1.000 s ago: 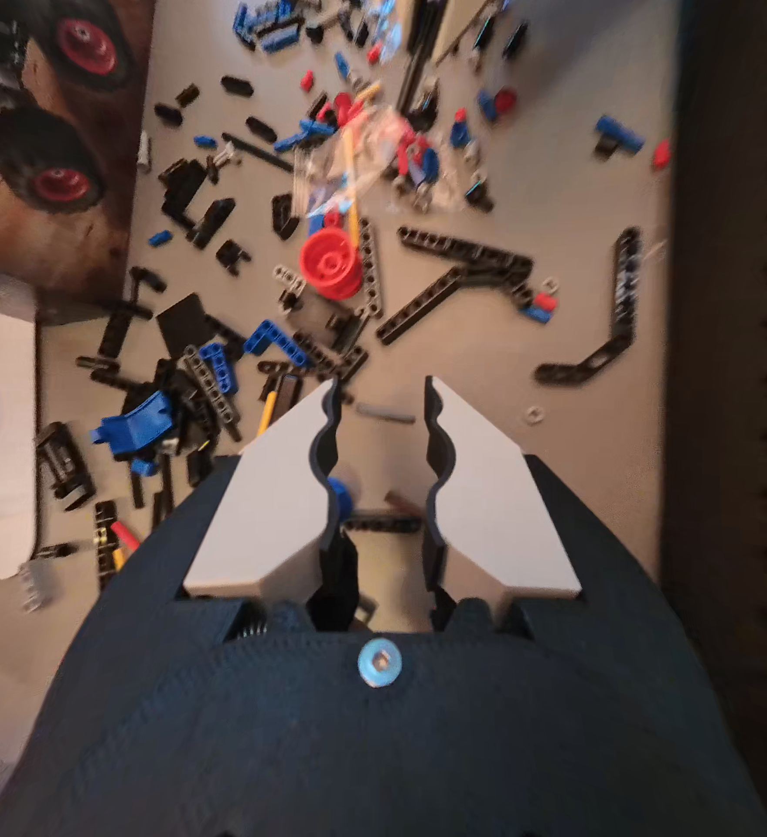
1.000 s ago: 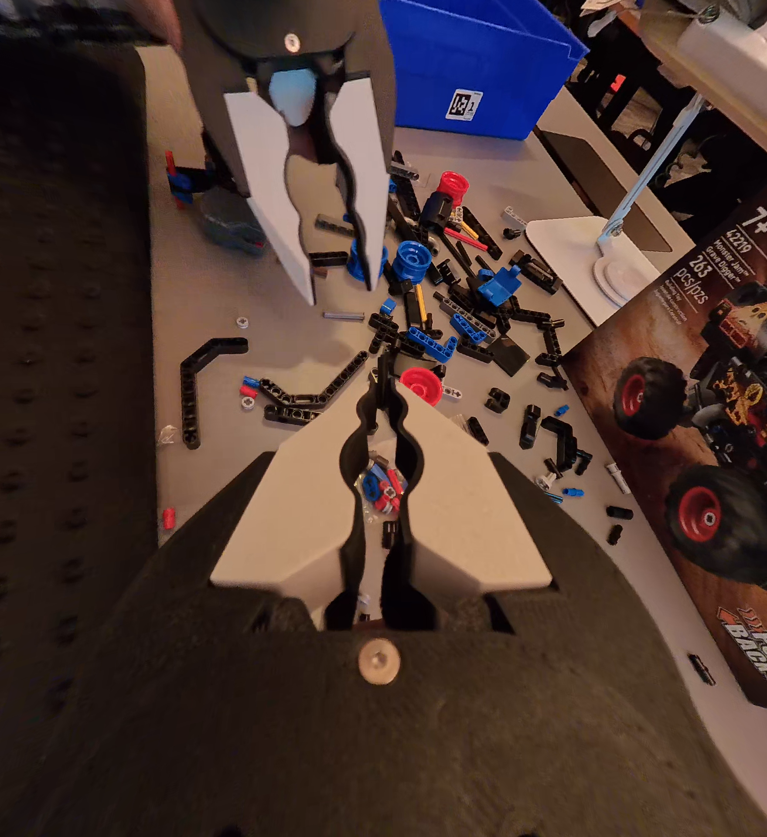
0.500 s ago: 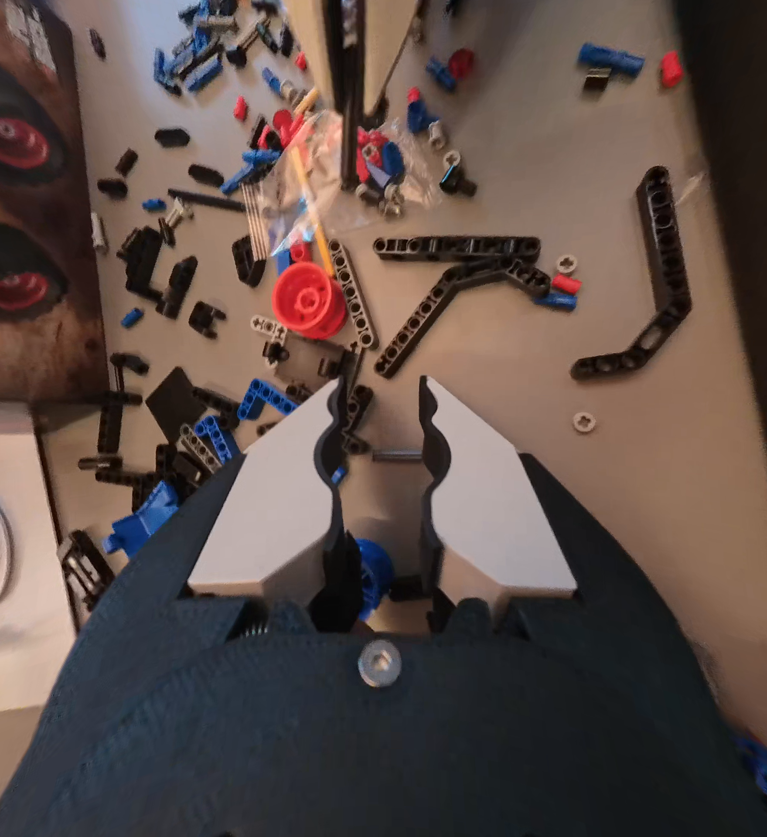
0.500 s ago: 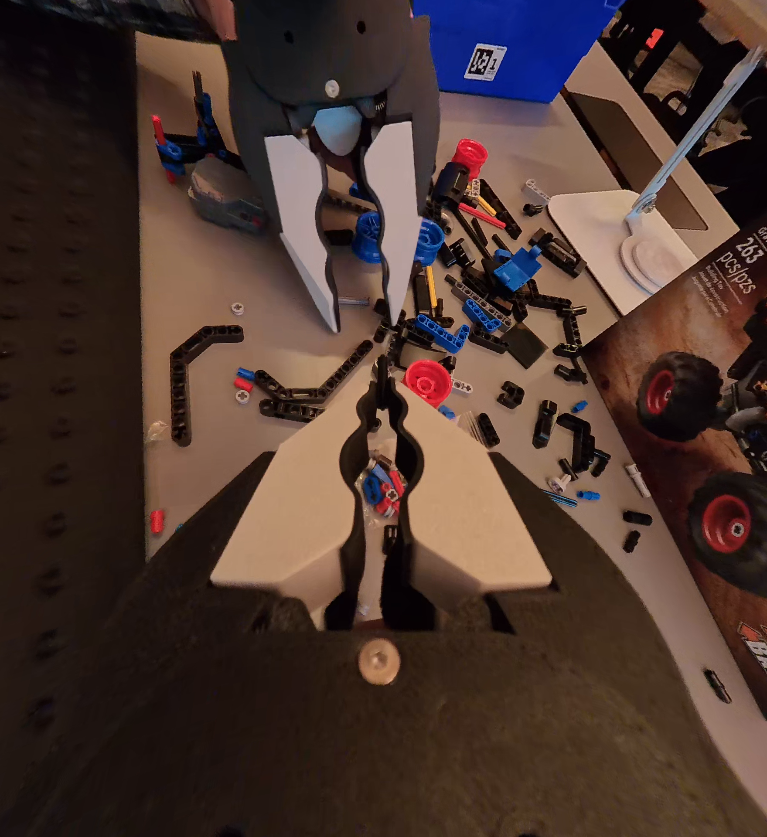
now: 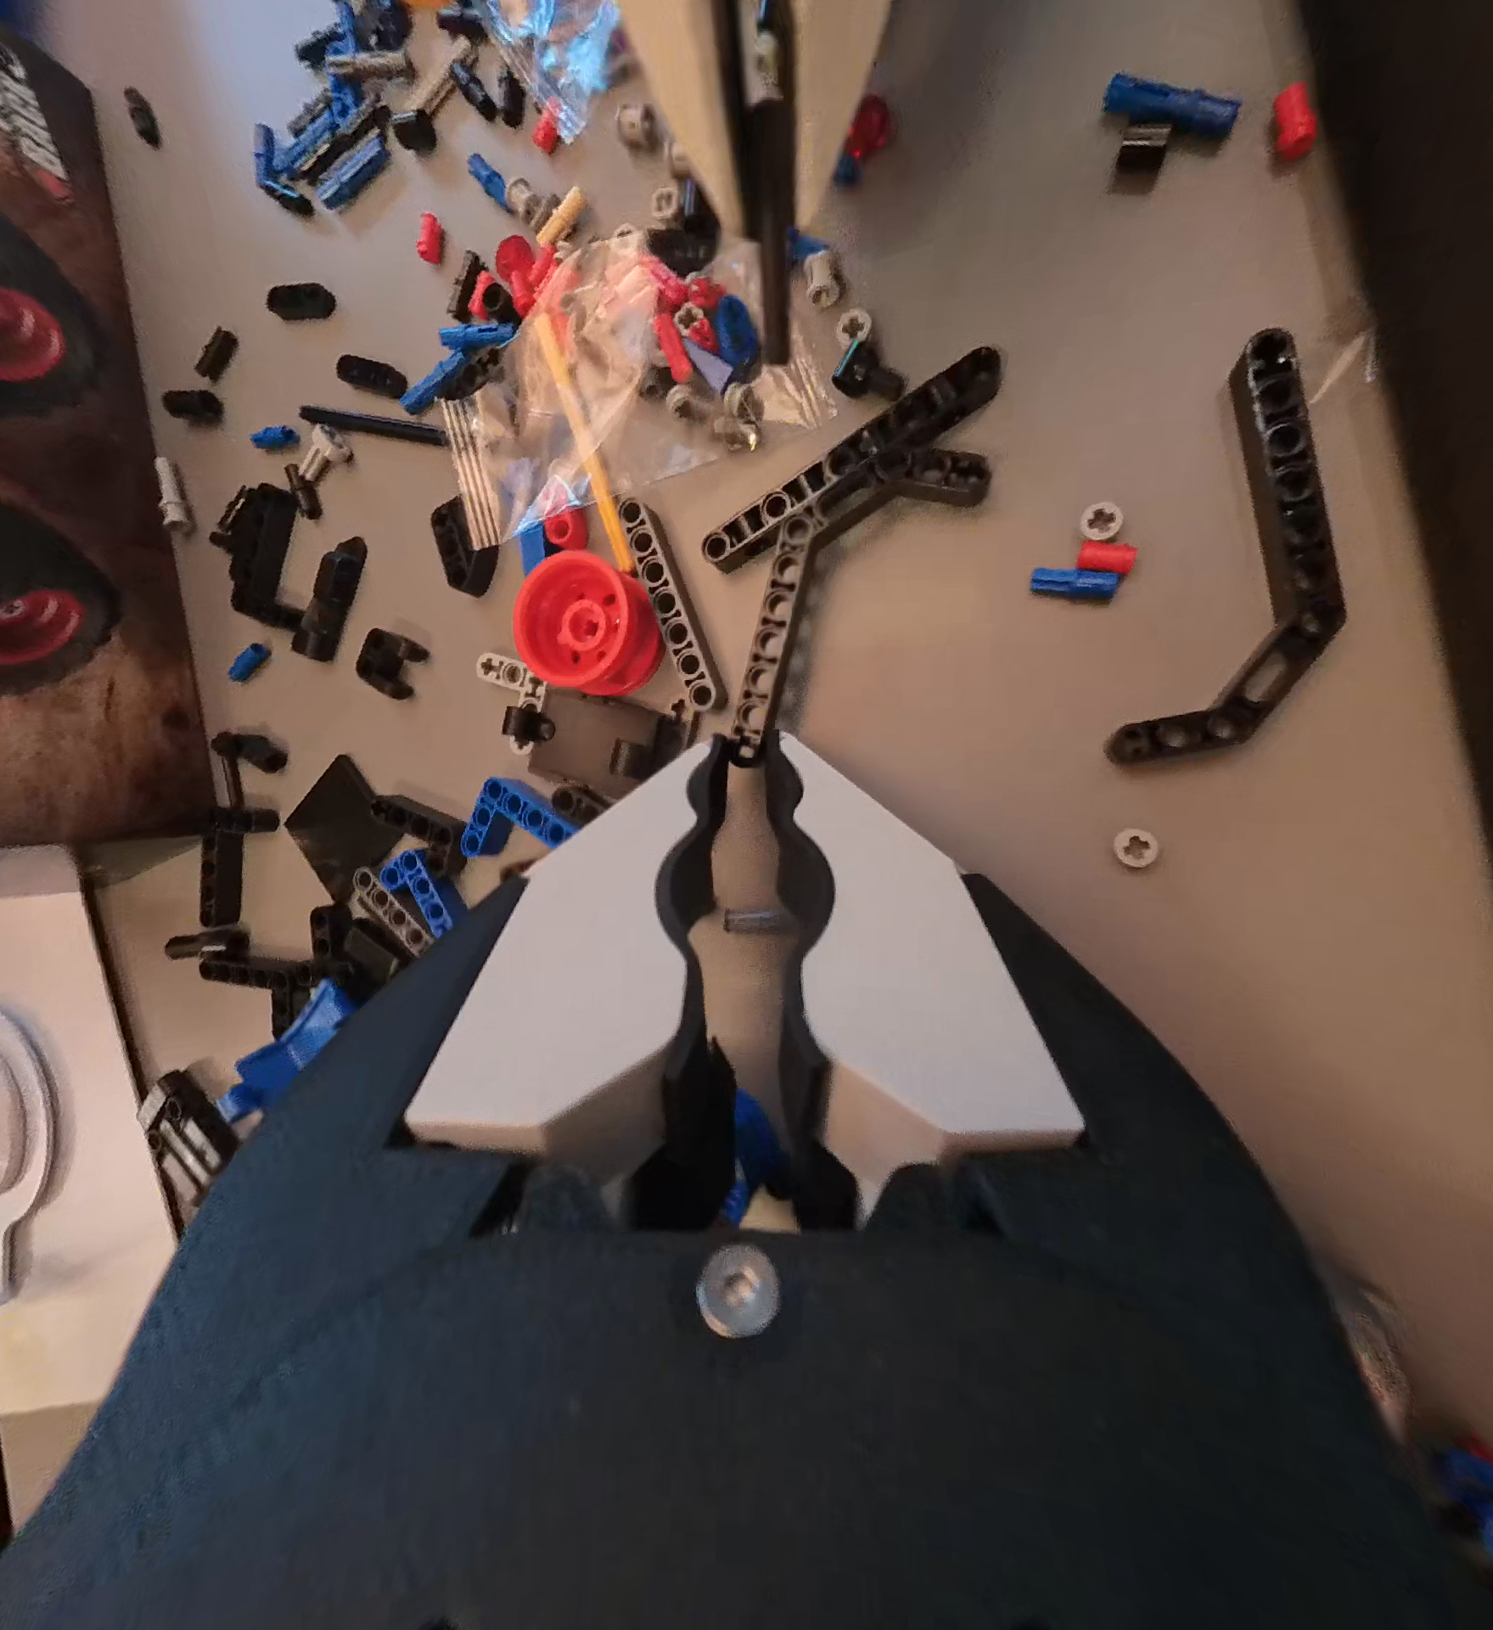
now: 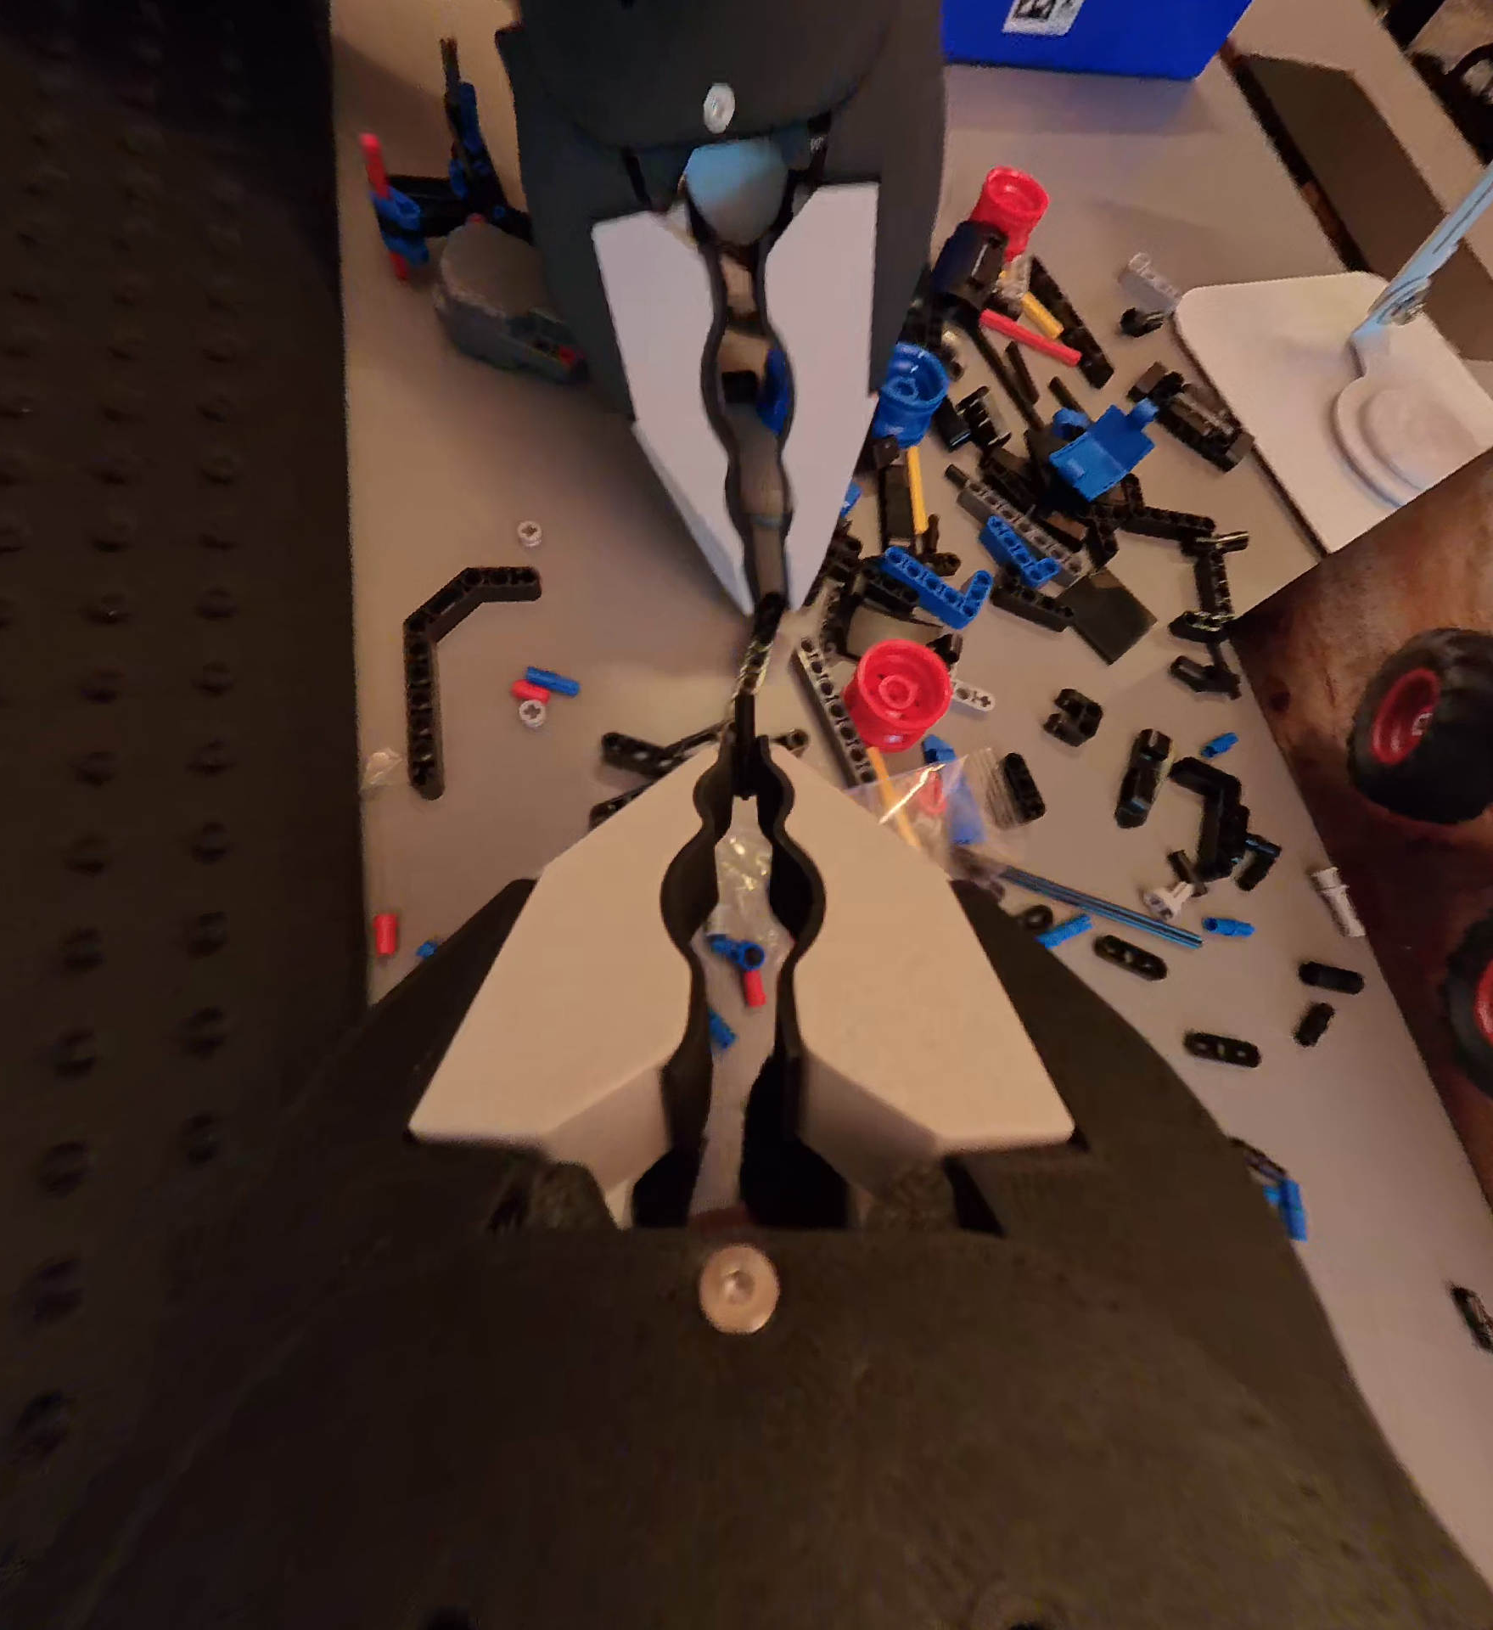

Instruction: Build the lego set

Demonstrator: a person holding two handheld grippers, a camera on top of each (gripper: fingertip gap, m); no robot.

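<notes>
Loose Lego Technic parts lie scattered on a grey table [image 5: 989, 794]. My left gripper [image 5: 747, 754] is shut on the near end of a black bent beam [image 5: 778, 617], which tilts up from the table. The left gripper also shows in the right wrist view [image 6: 769, 604], pointing down with the beam [image 6: 753, 661] at its tip. My right gripper [image 6: 741, 776] is shut on a thin black rod [image 5: 772, 291] that sticks out past its tips, just short of the beam. A second black beam [image 5: 857, 450] lies across the held one's far end.
A red wheel [image 5: 588, 631] and a clear parts bag [image 5: 628, 353] lie left of the beam. A large black angled beam [image 5: 1289, 547] lies to the right. The set's box [image 6: 1448, 794], a white lamp base [image 6: 1307, 388], a blue bin [image 6: 1086, 35] and a small assembly [image 6: 460, 203] ring the pile. The gap from one gripper's tips to the other's is roughly 9 cm. My left gripper's tips are some 4 cm from the red wheel [image 5: 588, 631]. Seen from the right wrist view [image 6: 893, 682] as well.
My left gripper moved forward, came down and closed on the end of the bent beam. My right gripper moved closer to it, still shut on the rod.
</notes>
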